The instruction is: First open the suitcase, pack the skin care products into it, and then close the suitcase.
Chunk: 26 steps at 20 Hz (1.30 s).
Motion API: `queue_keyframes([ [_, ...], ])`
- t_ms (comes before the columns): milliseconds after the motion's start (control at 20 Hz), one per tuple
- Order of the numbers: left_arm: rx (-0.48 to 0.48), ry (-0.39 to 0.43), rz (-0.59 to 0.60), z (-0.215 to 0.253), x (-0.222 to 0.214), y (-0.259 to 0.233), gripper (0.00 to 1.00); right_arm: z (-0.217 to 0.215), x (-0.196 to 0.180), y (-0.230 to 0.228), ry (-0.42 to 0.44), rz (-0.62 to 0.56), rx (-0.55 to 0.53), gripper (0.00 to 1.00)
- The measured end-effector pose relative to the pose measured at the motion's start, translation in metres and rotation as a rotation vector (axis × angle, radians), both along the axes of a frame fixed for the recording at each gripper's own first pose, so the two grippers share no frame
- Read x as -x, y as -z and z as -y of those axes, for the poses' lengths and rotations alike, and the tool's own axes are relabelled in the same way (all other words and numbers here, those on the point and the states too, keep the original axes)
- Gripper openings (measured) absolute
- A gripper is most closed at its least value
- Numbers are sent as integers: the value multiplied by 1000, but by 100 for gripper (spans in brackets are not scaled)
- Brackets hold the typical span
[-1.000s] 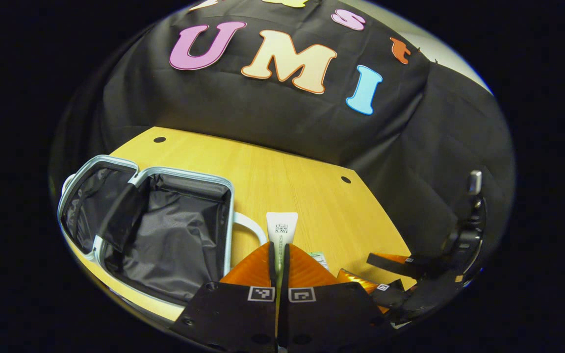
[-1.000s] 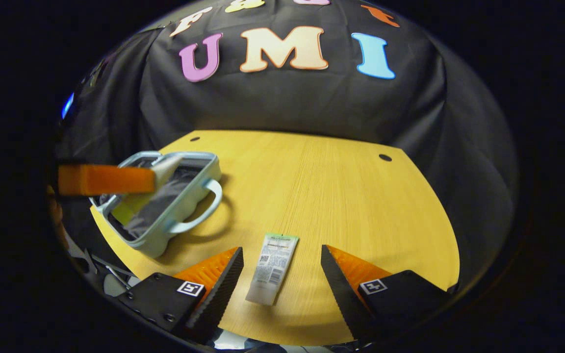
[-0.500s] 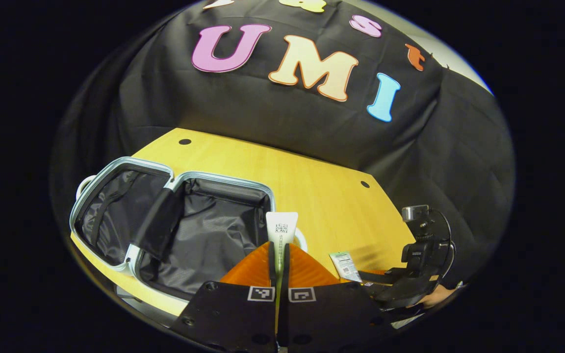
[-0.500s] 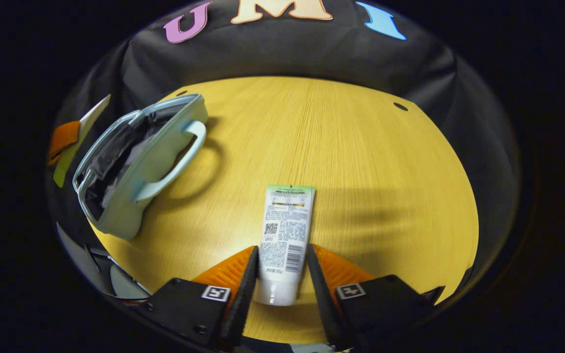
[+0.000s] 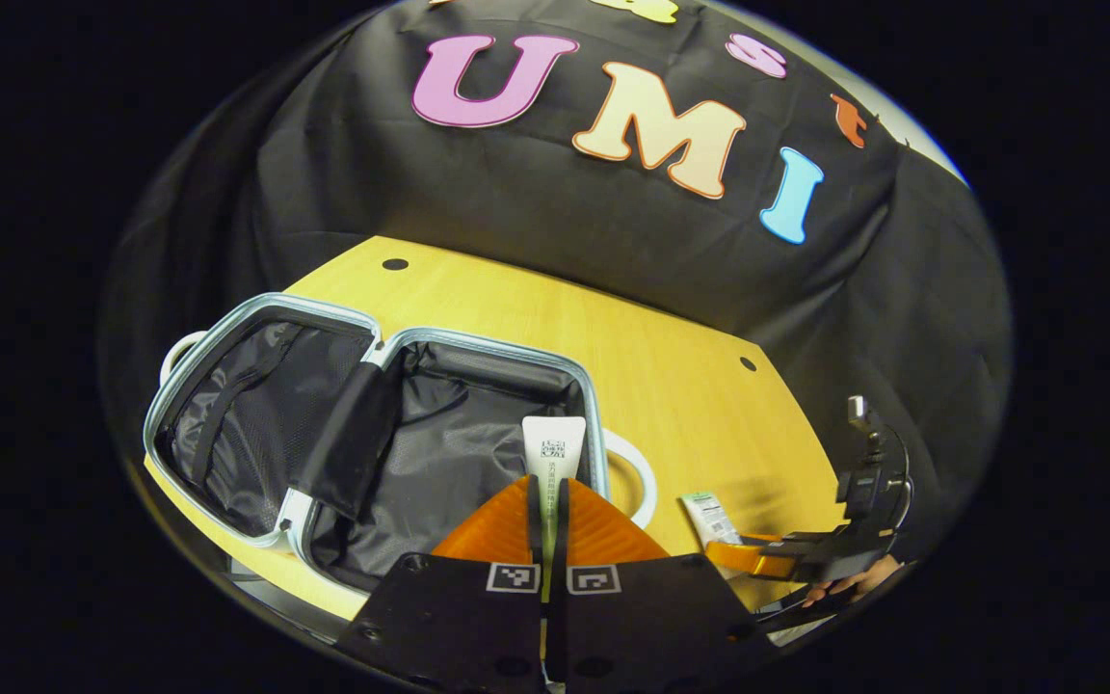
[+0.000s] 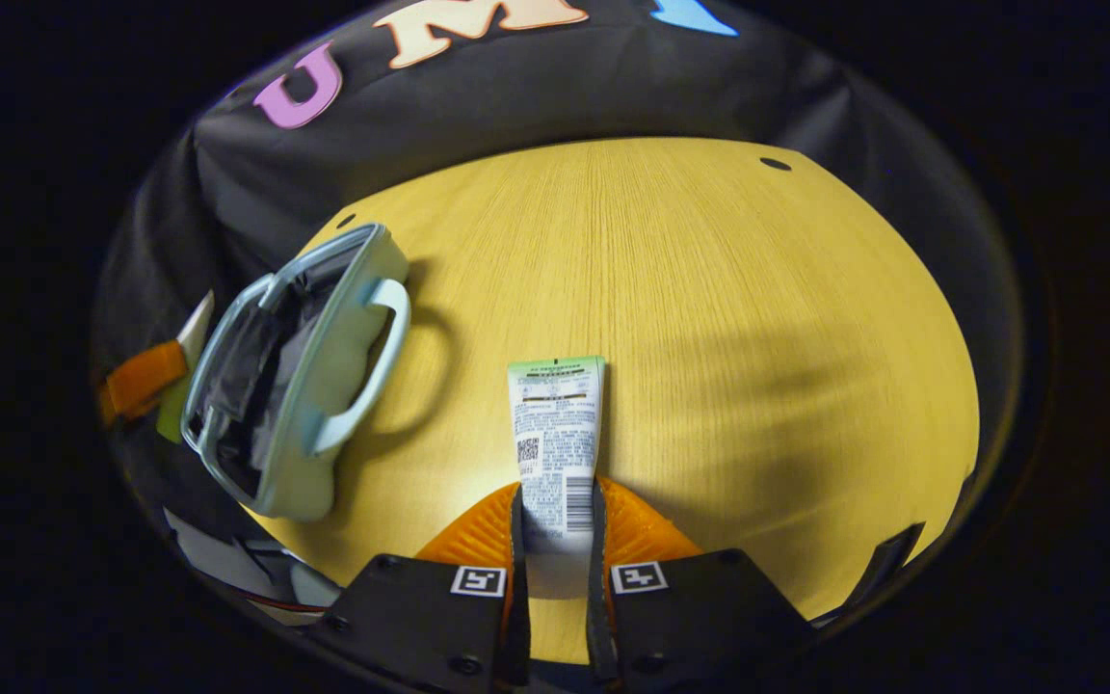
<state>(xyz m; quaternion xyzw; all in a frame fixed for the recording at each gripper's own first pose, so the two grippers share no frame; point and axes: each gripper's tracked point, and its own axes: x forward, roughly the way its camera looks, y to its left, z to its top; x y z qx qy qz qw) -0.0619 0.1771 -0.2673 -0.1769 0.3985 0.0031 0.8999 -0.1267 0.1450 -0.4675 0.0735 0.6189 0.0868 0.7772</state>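
Suitcase (image 5: 372, 424) lies open at the table's (image 6: 709, 308) left edge; the wood to its right is bare. Left gripper (image 5: 548, 511) pinches a white tube (image 5: 553, 448) over the open shell (lower end hidden between fingers). Right gripper (image 6: 555, 540) clamps the labelled tube (image 6: 555, 434) lying on the table, cap end hidden.

The suitcase (image 5: 372, 424) lay open, its lined halves unblocked from above; bare table (image 6: 709, 318) was left at its right.
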Motion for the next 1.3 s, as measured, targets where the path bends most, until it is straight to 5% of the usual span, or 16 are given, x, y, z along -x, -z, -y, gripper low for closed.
queue_keyframes([
  [500, -18, 11, -138, -50, -8, 70, 0, -111, -32, -64, 72, 70, -175, 20],
  [1100, 71, 48, -174, -65, -15, 106, 1, -194, -12, -50, 41, 13, -158, 25],
  [1250, 102, 53, -126, -73, -23, 83, 13, -210, -8, -43, 27, 2, -151, 25],
  [1300, 104, 57, -100, -76, -27, 73, 28, -215, -7, -39, 21, 2, -143, 25],
])
